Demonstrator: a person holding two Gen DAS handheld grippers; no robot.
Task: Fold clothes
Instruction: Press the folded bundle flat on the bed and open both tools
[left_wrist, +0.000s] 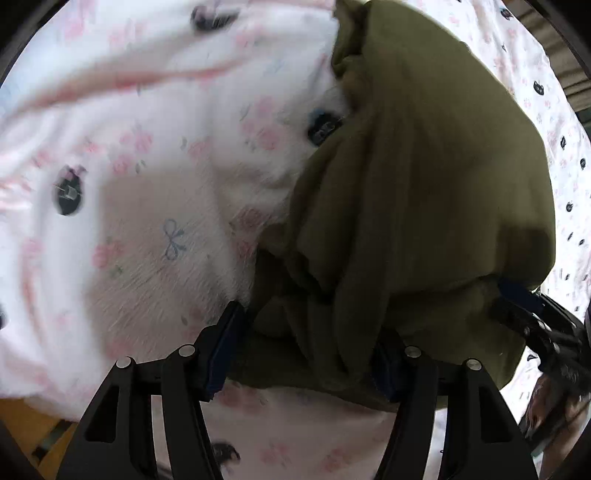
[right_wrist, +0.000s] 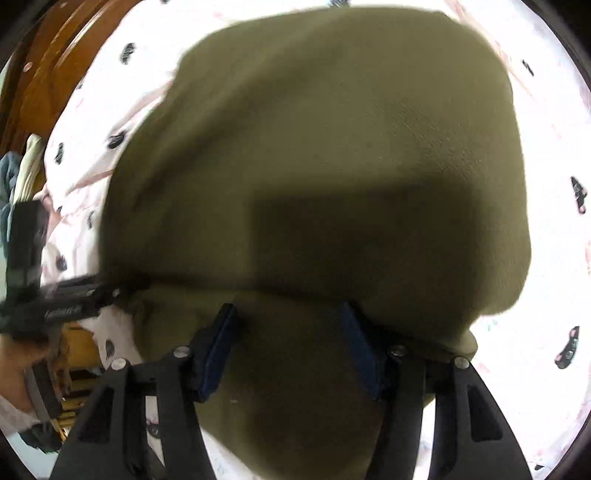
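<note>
I hold the green cloth (left_wrist: 424, 192) over the flowery bed sheet (left_wrist: 155, 177). My left gripper (left_wrist: 303, 354) and right gripper (right_wrist: 291, 350) both pinch its bunched edge. Next I lay it flat.

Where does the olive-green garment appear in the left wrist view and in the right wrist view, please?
Left wrist view: the olive-green garment fills the right half, bunched, running down between the left hand-held gripper fingers.
Right wrist view: the garment fills the centre, smooth, reaching between the right hand-held gripper fingers.
Shared landmark: the white sheet with pink flowers and small dark prints lies under it in both.
</note>
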